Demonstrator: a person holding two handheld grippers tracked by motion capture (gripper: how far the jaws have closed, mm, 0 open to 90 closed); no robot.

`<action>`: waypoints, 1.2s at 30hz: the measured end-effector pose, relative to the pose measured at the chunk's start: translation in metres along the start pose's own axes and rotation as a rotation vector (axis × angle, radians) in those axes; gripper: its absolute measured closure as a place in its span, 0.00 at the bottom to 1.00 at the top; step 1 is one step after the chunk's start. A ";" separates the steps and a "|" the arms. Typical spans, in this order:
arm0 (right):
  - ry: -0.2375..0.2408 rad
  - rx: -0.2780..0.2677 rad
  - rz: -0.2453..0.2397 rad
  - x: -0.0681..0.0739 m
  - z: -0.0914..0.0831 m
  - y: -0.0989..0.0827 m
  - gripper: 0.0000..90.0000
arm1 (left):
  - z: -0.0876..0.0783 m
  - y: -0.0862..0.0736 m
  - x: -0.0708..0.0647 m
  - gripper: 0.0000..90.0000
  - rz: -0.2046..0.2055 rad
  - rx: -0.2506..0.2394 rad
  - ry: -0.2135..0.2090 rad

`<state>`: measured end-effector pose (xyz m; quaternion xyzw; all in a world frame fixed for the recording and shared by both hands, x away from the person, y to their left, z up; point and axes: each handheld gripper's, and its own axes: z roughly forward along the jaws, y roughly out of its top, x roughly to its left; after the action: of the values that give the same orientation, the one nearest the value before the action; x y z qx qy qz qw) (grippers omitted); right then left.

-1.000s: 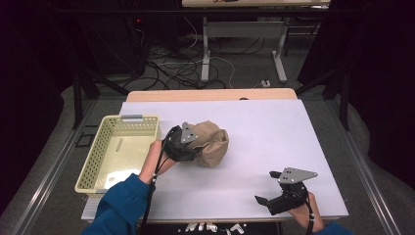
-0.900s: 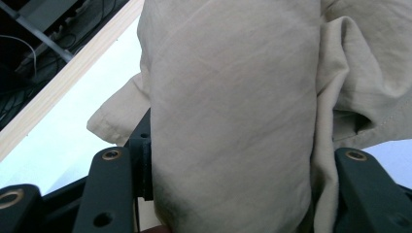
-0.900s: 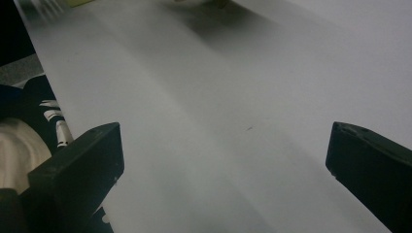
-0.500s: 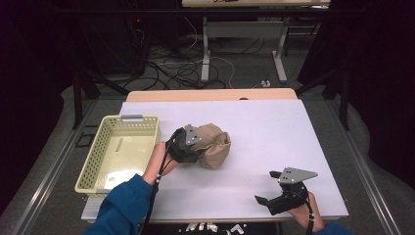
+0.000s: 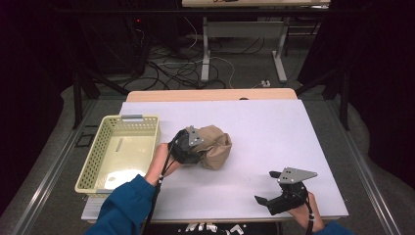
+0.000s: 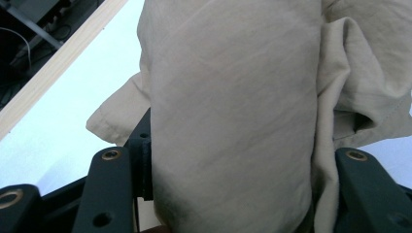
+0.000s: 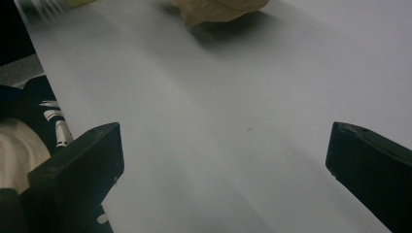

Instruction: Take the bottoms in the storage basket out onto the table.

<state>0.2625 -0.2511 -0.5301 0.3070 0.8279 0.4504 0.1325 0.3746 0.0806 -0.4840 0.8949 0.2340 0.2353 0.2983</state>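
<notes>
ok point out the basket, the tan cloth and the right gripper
basket (image 5: 128, 118): high view, on its far rim.
tan cloth (image 5: 216, 146): high view, on the bunched middle.
right gripper (image 5: 268, 188): high view, between its two open jaw tips.

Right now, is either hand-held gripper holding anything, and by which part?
Left hand-held gripper grips the tan cloth by a bunched fold. Right hand-held gripper is open, empty.

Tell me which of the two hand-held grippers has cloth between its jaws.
The left hand-held gripper, beside the yellow basket, has the tan cloth bunched between its jaws. The right hand-held gripper is open above bare table.
</notes>
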 end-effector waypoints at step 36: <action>0.005 -0.001 -0.008 0.000 0.000 0.000 0.00 | 0.028 0.001 -0.016 0.47 0.021 0.095 -0.006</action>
<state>0.2629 -0.2510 -0.5302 0.3024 0.8292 0.4510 0.1325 0.3779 0.0585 -0.5077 0.9111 0.2346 0.2244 0.2538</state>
